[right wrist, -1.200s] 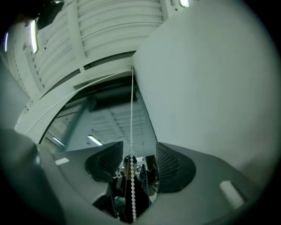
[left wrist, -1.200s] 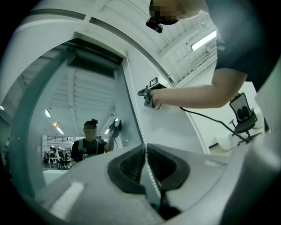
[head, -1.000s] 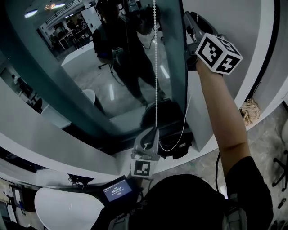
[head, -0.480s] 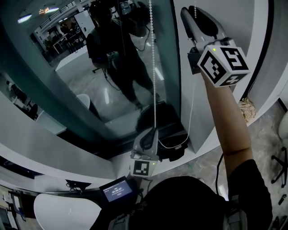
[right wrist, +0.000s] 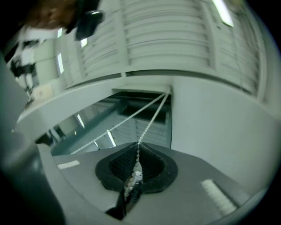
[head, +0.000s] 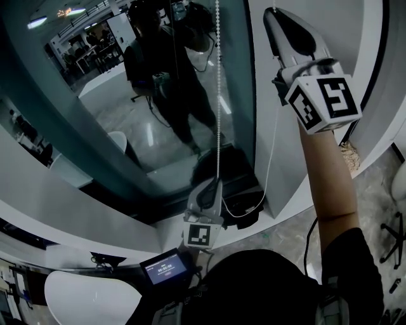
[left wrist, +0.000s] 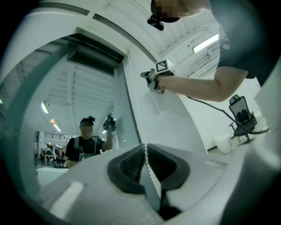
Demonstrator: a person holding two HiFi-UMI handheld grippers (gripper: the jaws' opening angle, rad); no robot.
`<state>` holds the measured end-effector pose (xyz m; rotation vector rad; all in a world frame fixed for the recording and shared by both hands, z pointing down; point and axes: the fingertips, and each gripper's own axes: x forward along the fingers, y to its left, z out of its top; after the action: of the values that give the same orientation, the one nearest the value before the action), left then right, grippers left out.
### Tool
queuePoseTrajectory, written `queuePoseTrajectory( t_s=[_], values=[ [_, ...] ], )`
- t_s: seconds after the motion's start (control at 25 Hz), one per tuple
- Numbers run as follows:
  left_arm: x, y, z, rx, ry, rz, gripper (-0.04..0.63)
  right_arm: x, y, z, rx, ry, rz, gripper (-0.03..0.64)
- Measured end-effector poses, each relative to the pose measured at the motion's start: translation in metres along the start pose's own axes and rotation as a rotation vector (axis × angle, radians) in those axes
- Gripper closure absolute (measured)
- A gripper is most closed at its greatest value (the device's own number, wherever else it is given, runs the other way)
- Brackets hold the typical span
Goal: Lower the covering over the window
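Note:
A white bead chain [head: 219,95] hangs in front of the dark window glass [head: 127,114]. Low at the sill, my left gripper [head: 214,182] is shut on this strand, and the beads run up from between its pads [left wrist: 145,148]. The chain's other strand [head: 273,146] loops down beside the white wall. My right gripper [head: 273,11] is raised high on it, near the window's top right. Its jaws have just been closing and now pinch the bead chain [right wrist: 151,116] at their tip [right wrist: 138,148]. The chain runs up to the dark blind housing [right wrist: 145,94].
A white sill [head: 76,209] curves below the window. A dark bag-like object [head: 236,170] lies on it beside the left gripper. A small lit screen [head: 166,269] and a white rounded seat [head: 95,297] are below. A phone on a stand [left wrist: 239,112] is at right.
The right gripper has shifted a little up and right, rolled about its own axis, and closed on the chain's right strand. The left gripper has kept its place on the hanging strand.

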<state>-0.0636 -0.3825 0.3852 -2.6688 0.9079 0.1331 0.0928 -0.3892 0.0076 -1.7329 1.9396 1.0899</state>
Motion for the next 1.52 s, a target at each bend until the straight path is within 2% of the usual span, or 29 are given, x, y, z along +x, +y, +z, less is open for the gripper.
queuePoseTrajectory(
  t_s=[0.08, 0.12, 0.16, 0.32, 0.4, 0.52, 0.64, 0.76, 0.88, 0.96, 1.08, 1.28, 1.32, 1.4, 1.52],
  values=[
    [0.002, 0.008, 0.003, 0.002, -0.014, 0.027, 0.573, -0.009, 0.031, 0.009, -0.352, 0.021, 0.059, 0.606],
    [0.003, 0.014, 0.005, -0.025, -0.025, 0.046, 0.56, -0.015, 0.047, 0.008, -0.486, 0.054, 0.094, 0.607],
    [0.003, 0.02, 0.009, -0.074, -0.041, 0.068, 0.548, -0.022, 0.058, 0.006, -0.559, 0.083, 0.122, 0.607],
    [0.001, 0.045, 0.01, -0.33, -0.108, 0.143, 0.518, -0.055, 0.064, -0.003, -0.63, 0.197, 0.159, 0.607],
    [0.004, 0.048, 0.004, -0.386, -0.123, 0.125, 0.518, -0.076, 0.072, -0.023, -0.637, 0.298, 0.19, 0.607],
    [0.019, 0.032, 0.025, -0.433, -0.145, 0.041, 0.521, -0.123, 0.109, -0.079, -0.66, 0.42, 0.326, 0.607],
    [0.034, 0.0, 0.048, -0.457, -0.17, -0.091, 0.532, -0.211, 0.156, -0.169, -0.616, 0.631, 0.525, 0.607],
    [0.054, -0.033, 0.065, -0.515, -0.196, -0.212, 0.532, -0.335, 0.205, -0.256, -0.52, 0.878, 0.726, 0.607],
    [0.072, -0.064, 0.092, -0.581, -0.245, -0.318, 0.522, -0.443, 0.239, -0.305, -0.402, 1.083, 0.852, 0.607],
    [0.083, -0.083, 0.113, -0.583, -0.285, -0.377, 0.481, -0.483, 0.246, -0.319, -0.325, 1.155, 0.843, 0.607],
    [0.096, -0.104, 0.145, -0.576, -0.348, -0.428, 0.445, -0.495, 0.24, -0.319, -0.229, 1.194, 0.786, 0.606],
    [0.108, -0.121, 0.182, -0.58, -0.425, -0.429, 0.439, -0.501, 0.238, -0.31, -0.134, 1.181, 0.76, 0.606],
    [0.11, -0.121, 0.186, -0.579, -0.432, -0.418, 0.453, -0.502, 0.237, -0.308, -0.117, 1.177, 0.753, 0.606],
    [0.113, -0.119, 0.188, -0.573, -0.437, -0.388, 0.578, -0.504, 0.232, -0.305, -0.097, 1.174, 0.744, 0.606],
    [0.113, -0.115, 0.187, -0.567, -0.43, -0.355, 0.583, -0.507, 0.229, -0.306, -0.079, 1.17, 0.74, 0.605]
  ],
)
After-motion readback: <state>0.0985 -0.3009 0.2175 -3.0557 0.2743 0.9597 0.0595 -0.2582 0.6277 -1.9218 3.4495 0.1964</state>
